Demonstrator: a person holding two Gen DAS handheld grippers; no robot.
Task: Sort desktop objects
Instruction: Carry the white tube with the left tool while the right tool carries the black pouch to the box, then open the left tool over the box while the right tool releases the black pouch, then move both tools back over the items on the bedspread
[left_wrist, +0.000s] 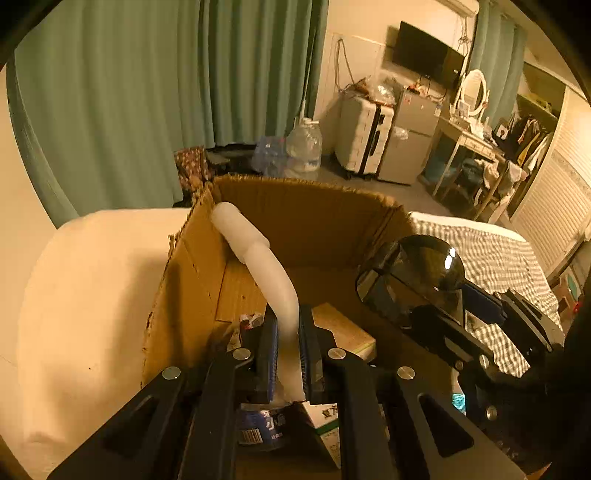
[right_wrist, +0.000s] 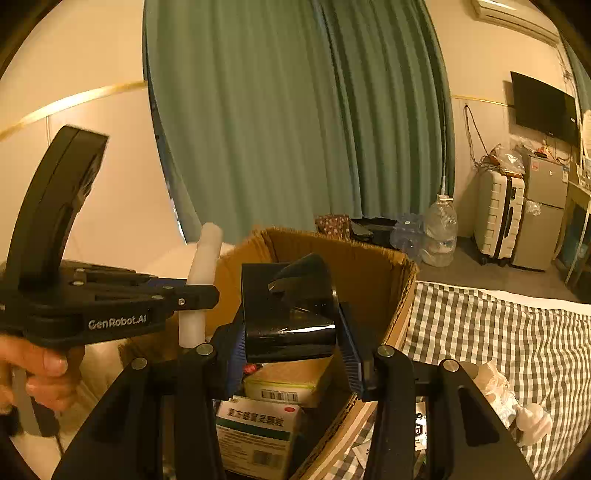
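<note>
A brown cardboard box (left_wrist: 321, 218) (right_wrist: 369, 273) stands open on the bed. My left gripper (left_wrist: 288, 332) is shut on a bent white tube (left_wrist: 258, 254), held over the box's left side; the tube (right_wrist: 207, 251) and that gripper (right_wrist: 192, 295) show at the left of the right wrist view, with a hand on the handle. My right gripper (right_wrist: 291, 332) is shut on a glossy black object (right_wrist: 291, 310) over the box's middle; the same black object (left_wrist: 410, 273) appears at the right of the left wrist view. Medicine cartons (right_wrist: 258, 424) and a blue tin (left_wrist: 258, 424) lie inside the box.
A white pillow (left_wrist: 92, 295) lies left of the box, a grey checked sheet (right_wrist: 498, 332) to its right with crumpled white wrappers (right_wrist: 517, 406). Beyond the bed are green curtains (right_wrist: 295, 110), water bottles (right_wrist: 439, 232), a suitcase (right_wrist: 498, 218) and a small fridge (right_wrist: 543, 210).
</note>
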